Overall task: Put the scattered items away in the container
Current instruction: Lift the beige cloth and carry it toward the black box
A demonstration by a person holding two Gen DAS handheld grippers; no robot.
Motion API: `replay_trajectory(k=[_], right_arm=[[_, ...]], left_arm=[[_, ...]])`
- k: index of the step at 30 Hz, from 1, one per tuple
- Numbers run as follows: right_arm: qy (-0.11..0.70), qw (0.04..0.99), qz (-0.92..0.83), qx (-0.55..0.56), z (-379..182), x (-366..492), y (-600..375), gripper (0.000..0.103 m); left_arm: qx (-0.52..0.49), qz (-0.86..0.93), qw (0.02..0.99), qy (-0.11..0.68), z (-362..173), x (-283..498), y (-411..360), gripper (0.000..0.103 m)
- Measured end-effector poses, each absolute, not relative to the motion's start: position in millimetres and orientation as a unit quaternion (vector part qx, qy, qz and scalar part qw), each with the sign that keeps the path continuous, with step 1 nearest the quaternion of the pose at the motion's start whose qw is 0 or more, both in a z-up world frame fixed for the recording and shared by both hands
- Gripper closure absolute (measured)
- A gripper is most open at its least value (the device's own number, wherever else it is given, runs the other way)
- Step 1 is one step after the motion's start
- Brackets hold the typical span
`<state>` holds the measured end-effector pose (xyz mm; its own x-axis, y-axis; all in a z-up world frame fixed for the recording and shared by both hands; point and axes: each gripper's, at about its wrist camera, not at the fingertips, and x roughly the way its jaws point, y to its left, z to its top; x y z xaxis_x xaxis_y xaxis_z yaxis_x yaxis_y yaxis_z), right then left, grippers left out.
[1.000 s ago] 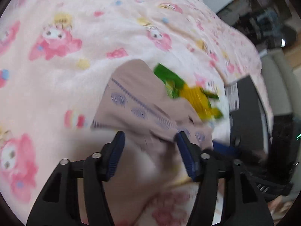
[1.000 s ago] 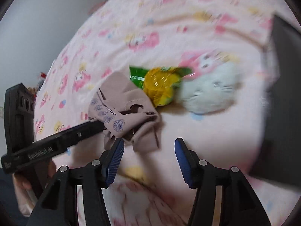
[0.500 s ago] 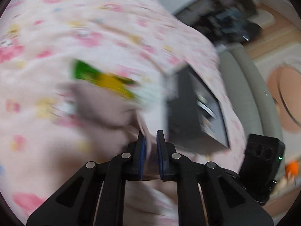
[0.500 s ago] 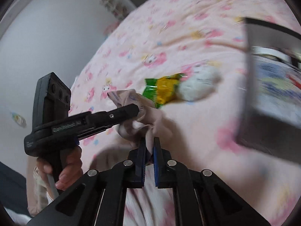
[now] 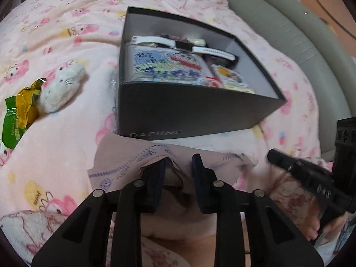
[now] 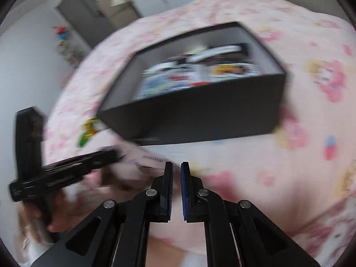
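Note:
A beige patterned cloth [image 5: 133, 160] hangs bunched between the fingers of my left gripper [image 5: 178, 163], just in front of the black box [image 5: 189, 109]. The box holds a printed pouch, a white watch and snack packets. In the right wrist view the cloth [image 6: 138, 158] trails left of my right gripper [image 6: 176, 169], which is shut and holds nothing I can see. The box [image 6: 200, 115] lies ahead of it. A white plush toy [image 5: 61, 87] and a green and yellow snack bag [image 5: 19, 111] lie on the blanket left of the box.
The pink cartoon blanket [image 5: 66, 33] covers the bed. A grey padded edge [image 5: 289, 33] runs along the right. The other hand-held gripper [image 5: 311, 178] sits at the lower right. A door and shelves [image 6: 89, 22] stand far behind.
Both grippers closed from open. The left one took the cloth and carried it right, from beside the snack bag to in front of the box. The right gripper let the cloth slip out.

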<state>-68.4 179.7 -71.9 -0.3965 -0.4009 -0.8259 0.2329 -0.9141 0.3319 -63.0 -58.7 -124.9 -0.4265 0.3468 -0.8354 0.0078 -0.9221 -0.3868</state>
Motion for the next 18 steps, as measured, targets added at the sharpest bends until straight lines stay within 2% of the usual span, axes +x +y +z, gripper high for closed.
replay_trajectory(k=[2, 4, 6, 7, 8, 9, 11, 14, 15, 16, 17, 18], right_arm=[[-0.087, 0.172, -0.834, 0.517, -76, -73, 196, 0.097], [-0.142, 0.203, -0.822, 0.514, -83, -74, 213, 0.096], [-0.180, 0.237, -0.806, 0.511, -88, -74, 213, 0.089], [-0.182, 0.255, -0.799, 0.513, -90, -74, 207, 0.085], [-0.176, 0.273, -0.793, 0.515, -92, -74, 197, 0.075], [-0.173, 0.284, -0.790, 0.516, -92, -73, 192, 0.060], [-0.170, 0.302, -0.781, 0.519, -100, -75, 176, 0.042], [-0.157, 0.272, -0.777, 0.545, -121, -83, 159, 0.042], [-0.145, 0.276, -0.772, 0.555, -127, -84, 152, 0.048], [-0.125, 0.282, -0.769, 0.560, -132, -84, 146, 0.057], [-0.107, 0.277, -0.774, 0.559, -133, -82, 143, 0.077], [-0.091, 0.263, -0.785, 0.553, -131, -78, 145, 0.088]], left_arm=[[-0.517, 0.825, 0.113, -0.198, -127, -60, -67, 0.072], [-0.491, 0.815, 0.158, -0.265, -130, -55, -78, 0.071], [-0.465, 0.799, 0.182, -0.336, -131, -50, -96, 0.069], [-0.459, 0.801, 0.170, -0.346, -131, -48, -102, 0.069], [-0.452, 0.806, 0.153, -0.350, -131, -47, -107, 0.069], [-0.447, 0.809, 0.145, -0.354, -131, -46, -109, 0.069], [-0.439, 0.811, 0.141, -0.361, -131, -47, -112, 0.069], [-0.443, 0.811, 0.136, -0.356, -133, -48, -110, 0.065], [-0.447, 0.811, 0.133, -0.355, -134, -48, -110, 0.065], [-0.450, 0.810, 0.130, -0.354, -136, -49, -111, 0.065], [-0.452, 0.809, 0.128, -0.354, -136, -47, -112, 0.064], [-0.453, 0.808, 0.128, -0.354, -136, -47, -113, 0.063]])
